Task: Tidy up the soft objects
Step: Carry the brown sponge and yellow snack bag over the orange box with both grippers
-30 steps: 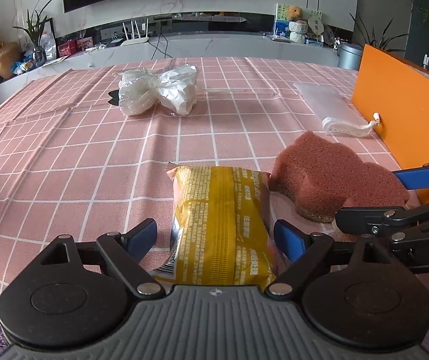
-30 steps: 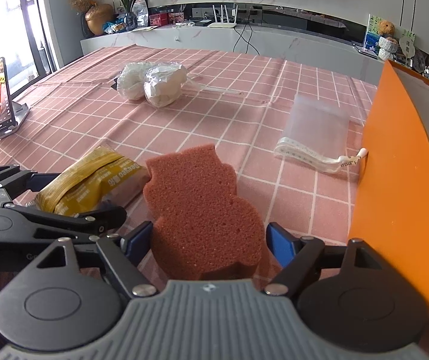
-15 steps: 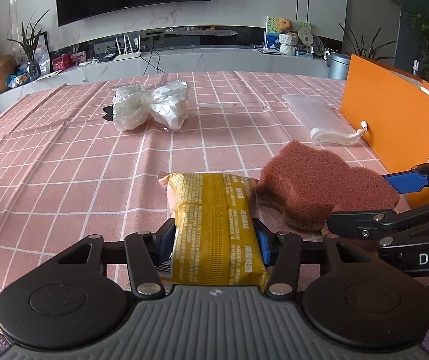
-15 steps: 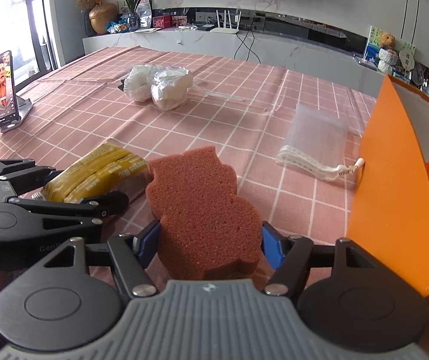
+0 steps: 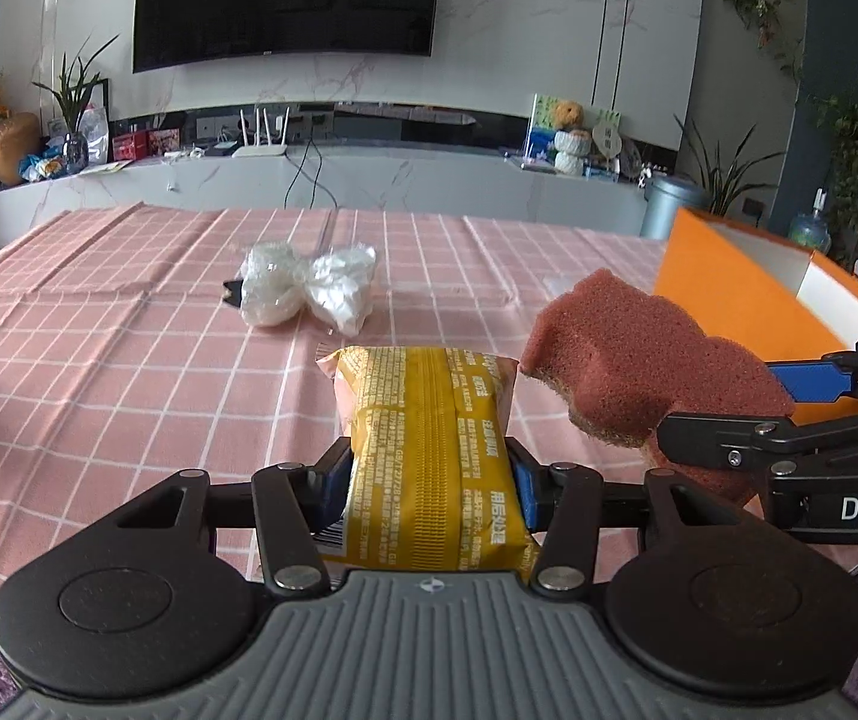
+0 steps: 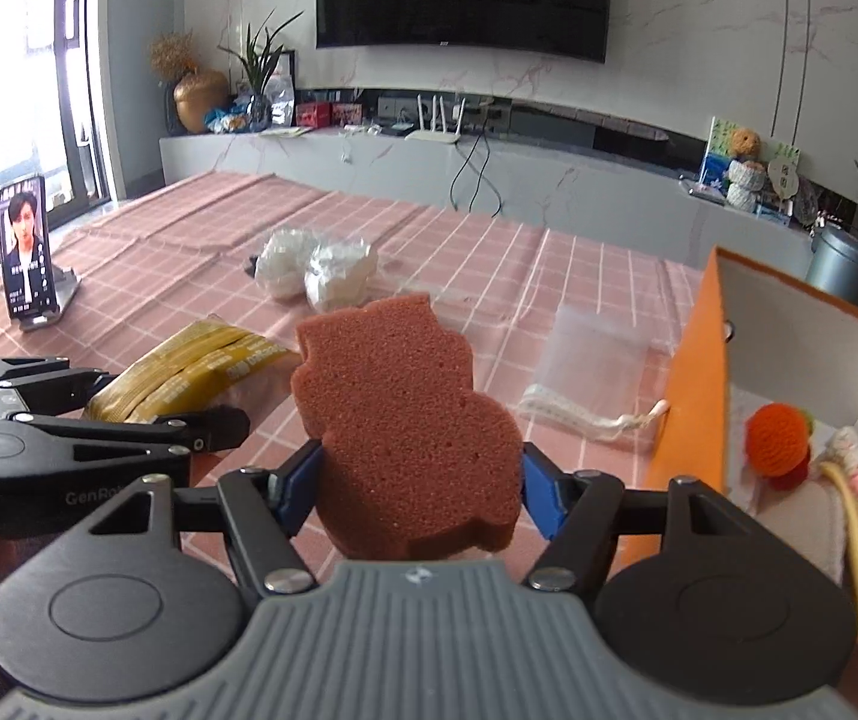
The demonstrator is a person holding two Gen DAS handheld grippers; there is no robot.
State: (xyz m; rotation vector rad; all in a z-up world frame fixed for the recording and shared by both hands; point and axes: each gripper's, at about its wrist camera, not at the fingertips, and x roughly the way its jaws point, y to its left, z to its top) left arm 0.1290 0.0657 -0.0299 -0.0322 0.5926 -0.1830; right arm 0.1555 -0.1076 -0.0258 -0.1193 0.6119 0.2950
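The yellow packet (image 5: 429, 462) is pinched by the left gripper (image 5: 429, 489) and the pink sponge (image 6: 411, 420) is squeezed by the right gripper (image 6: 420, 495), both held clear of the checked tablecloth (image 5: 129, 372). The sponge could be caught on the orange box (image 6: 693, 396) wall if carried too low.

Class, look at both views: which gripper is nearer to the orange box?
Right. The right gripper, holding the sponge, is beside the orange box; the left gripper sits farther away.

Living room — wall television (image 5: 285, 0), houseplants (image 5: 72, 96)
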